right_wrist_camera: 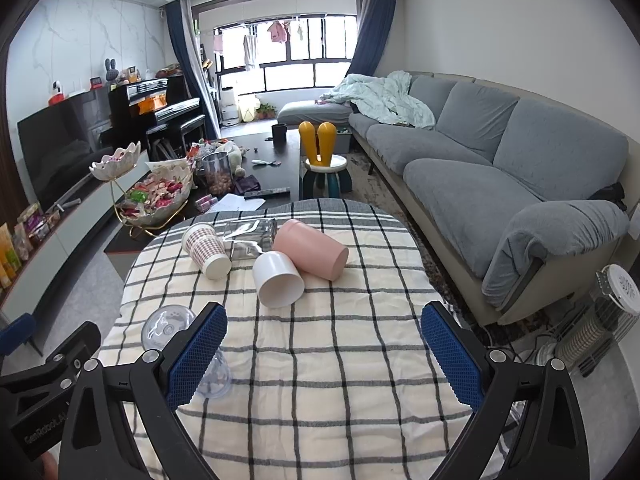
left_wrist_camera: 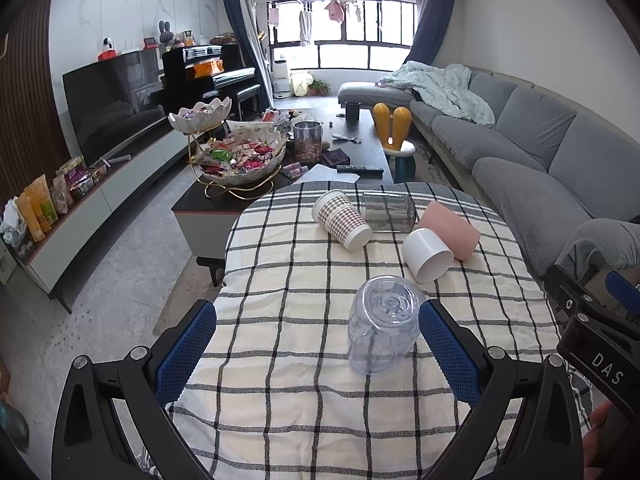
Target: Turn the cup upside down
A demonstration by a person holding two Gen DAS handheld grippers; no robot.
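The left hand-held gripper (left_wrist_camera: 318, 348) gapes beside the inverted clear cup (left_wrist_camera: 382, 324); next, judging so, grasp the white cup (left_wrist_camera: 426, 254) behind it.

A home living room: a long grey fabric sectional sofa (right_wrist_camera: 480, 152) along the wall, a black flat-screen television (left_wrist_camera: 108, 108), a black upright piano (left_wrist_camera: 208, 76), and laundry (left_wrist_camera: 306, 24) hanging at the window.

Upside down on the tabletop (left_wrist_camera: 280, 360), nearest cup (left_wrist_camera: 380, 324), close by the left gripper (left_wrist_camera: 318, 354). Farther back, four cups on their sides: checked cup (left_wrist_camera: 342, 216) leftmost, see-through cup (left_wrist_camera: 390, 207) behind, plain cup (left_wrist_camera: 426, 254) in front of bigger cup (left_wrist_camera: 450, 230) rightmost.
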